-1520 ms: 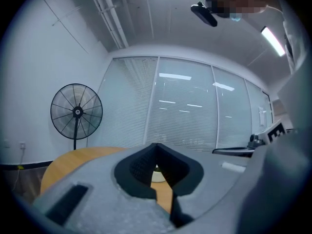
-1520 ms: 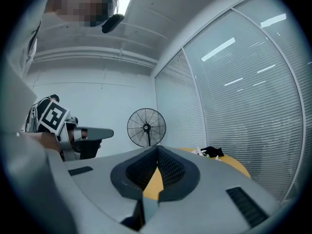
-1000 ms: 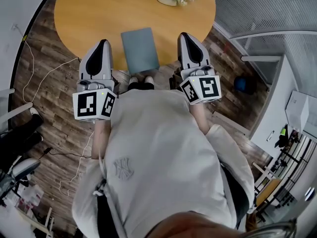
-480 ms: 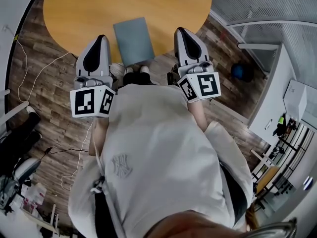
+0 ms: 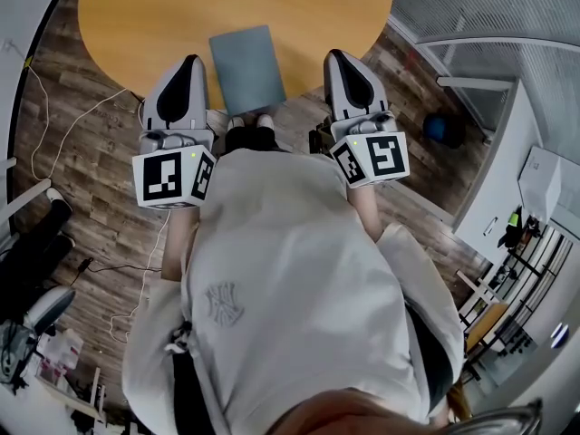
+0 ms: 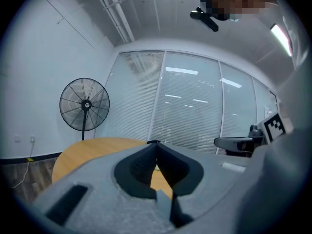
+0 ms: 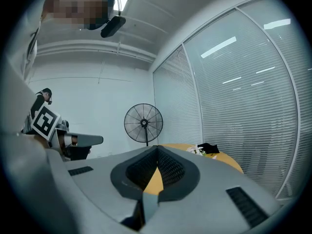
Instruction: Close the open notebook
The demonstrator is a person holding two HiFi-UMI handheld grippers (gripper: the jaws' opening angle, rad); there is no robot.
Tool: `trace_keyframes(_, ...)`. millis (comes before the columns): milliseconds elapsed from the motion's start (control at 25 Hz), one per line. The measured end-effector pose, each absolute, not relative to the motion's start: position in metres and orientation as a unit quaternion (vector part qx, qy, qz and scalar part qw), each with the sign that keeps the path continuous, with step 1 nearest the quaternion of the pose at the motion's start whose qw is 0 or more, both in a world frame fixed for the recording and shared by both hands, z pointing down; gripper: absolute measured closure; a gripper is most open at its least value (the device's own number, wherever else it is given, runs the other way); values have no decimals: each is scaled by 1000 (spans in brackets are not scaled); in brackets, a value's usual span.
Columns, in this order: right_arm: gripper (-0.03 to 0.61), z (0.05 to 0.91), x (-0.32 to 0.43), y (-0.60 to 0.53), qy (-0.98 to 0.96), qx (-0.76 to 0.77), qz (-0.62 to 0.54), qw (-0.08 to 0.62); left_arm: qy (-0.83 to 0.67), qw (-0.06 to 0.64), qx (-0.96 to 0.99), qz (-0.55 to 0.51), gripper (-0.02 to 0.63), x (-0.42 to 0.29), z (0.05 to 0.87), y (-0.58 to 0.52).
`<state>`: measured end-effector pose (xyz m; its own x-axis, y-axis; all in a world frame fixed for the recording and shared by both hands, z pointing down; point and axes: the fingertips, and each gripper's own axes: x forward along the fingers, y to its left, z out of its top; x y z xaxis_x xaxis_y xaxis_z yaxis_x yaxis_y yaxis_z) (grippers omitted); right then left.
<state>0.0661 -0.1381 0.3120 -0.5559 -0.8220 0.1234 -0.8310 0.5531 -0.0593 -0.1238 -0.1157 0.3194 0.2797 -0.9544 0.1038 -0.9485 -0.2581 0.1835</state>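
Notebook [image 5: 247, 68]: grey-blue cover, shut, lying flat at the near edge of the round wooden table [image 5: 136, 25].
Left gripper [image 5: 190, 60]: jaws pressed together with nothing between them, tip at the table's near edge, on its left part.
Right gripper [image 5: 335, 54]: jaws likewise together and empty, tip at the table's near-right edge.
Flowers [image 7: 200, 150]: at the table's far edge, probably in a pot, cropped in the head view.
Pedestal fan [image 6: 84, 105]: on the floor beyond the table.
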Motion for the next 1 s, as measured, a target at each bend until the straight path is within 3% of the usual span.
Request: trace_keyframes(1000,586,314,50,-141,-891,446,43,66,-568,113,815,-8,598,-109,315,-123)
